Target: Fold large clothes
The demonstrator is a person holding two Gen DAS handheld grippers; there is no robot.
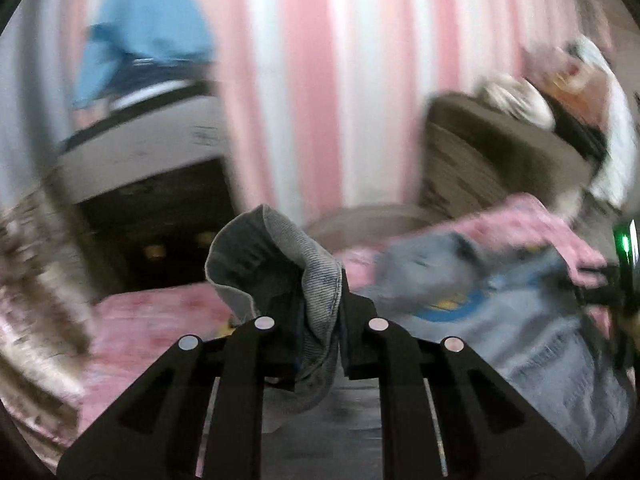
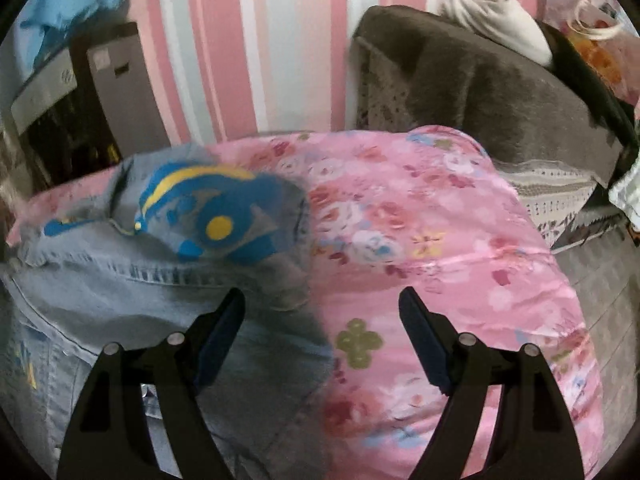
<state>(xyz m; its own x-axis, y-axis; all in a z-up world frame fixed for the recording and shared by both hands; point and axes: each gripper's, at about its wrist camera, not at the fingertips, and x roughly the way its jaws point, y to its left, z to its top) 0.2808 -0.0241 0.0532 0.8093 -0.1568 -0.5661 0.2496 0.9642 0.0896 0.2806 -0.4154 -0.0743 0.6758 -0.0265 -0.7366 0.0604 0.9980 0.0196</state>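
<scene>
Left gripper [image 1: 320, 344]: black two-finger gripper, jaws nearly together, clamped on a bunched fold of the faded blue denim garment with a blue and yellow fish print [image 1: 500, 312]; the fold stands up between the pads, pale inside showing.
Right gripper [image 2: 322, 336]: jaws wide apart, nothing between them, poised above the garment's edge where denim meets the cover.
Garment position: spread on the pink floral bed cover [image 2: 440, 240], lying towards the left in the right wrist view.
Bed surroundings: pink and white striped wall [image 2: 260, 40] behind; brown sofa [image 2: 480, 80] to the right.
Image quality: left wrist view heavily blurred.
</scene>
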